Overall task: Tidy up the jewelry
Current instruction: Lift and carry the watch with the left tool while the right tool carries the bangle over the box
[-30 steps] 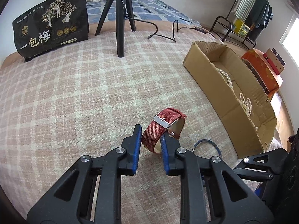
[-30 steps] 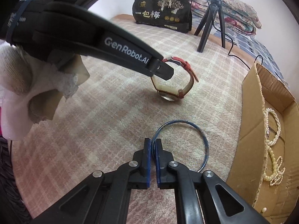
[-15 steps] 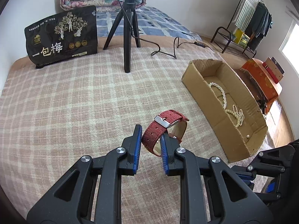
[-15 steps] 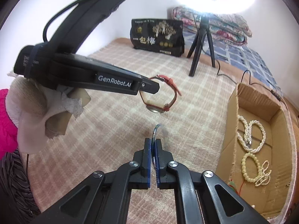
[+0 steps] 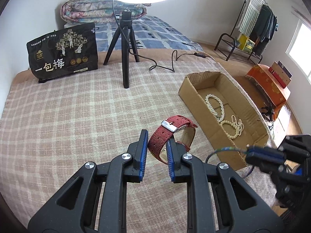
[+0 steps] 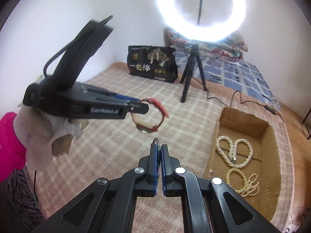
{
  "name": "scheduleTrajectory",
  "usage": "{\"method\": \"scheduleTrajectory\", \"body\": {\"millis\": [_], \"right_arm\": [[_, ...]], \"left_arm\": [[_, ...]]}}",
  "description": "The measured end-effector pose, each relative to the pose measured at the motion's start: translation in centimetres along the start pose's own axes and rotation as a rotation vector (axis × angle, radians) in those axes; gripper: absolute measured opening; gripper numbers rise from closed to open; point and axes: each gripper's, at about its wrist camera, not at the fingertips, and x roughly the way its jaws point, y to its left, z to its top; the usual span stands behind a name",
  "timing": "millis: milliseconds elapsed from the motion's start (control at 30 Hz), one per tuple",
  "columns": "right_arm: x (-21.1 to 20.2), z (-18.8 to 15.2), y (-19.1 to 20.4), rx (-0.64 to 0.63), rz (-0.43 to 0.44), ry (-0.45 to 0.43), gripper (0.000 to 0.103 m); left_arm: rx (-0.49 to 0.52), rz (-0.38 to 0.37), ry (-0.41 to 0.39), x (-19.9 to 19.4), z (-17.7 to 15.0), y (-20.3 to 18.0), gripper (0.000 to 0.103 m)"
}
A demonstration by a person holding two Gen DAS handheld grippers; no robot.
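Both loaded: left hand-held gripper clamps the red watch, right hand-held gripper pinches the blue bangle, both held off the bed for the cardboard box drop.

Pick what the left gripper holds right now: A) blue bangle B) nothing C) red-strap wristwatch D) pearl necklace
C: the left gripper pinches the red-strap wristwatch by its band, clear of the blanket in the right wrist view; the pearls lie in the cardboard box.
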Motion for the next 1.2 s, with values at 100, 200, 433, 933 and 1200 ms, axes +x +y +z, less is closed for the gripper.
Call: {"method": "scheduleTrajectory", "body": {"millis": [100, 200, 433, 933, 1200], "right_arm": [[-1.0, 0.3, -1.6, 0.028, -0.03, -0.026, 0.001], [-1.8, 0.5, -3.2, 0.057, -0.062, -0.045, 0.001], [-2.7, 0.7, -7.6, 0.136, -0.138, -0.081, 0.001], [-1.4, 0.5, -15.5, 0.275, -0.278, -0.112, 0.001], [-0.1, 0.6, -17.9, 0.292, -0.332, -0.105, 0.001]], "left_arm": [[0.007, -0.009, -0.006, -0.2, 0.2, -0.6, 0.017], [0.014, -0.018, -0.011, -0.2, 0.4, -1.3, 0.017], [0.02, -0.048, -0.022, -0.2, 0.9, -3.3, 0.017], [0.085, -0.103, 0.001, 2.1, 1.0, -9.6, 0.017], [0.11, -0.123, 0.023, 3.4, 0.7, -12.0, 0.017]]}}
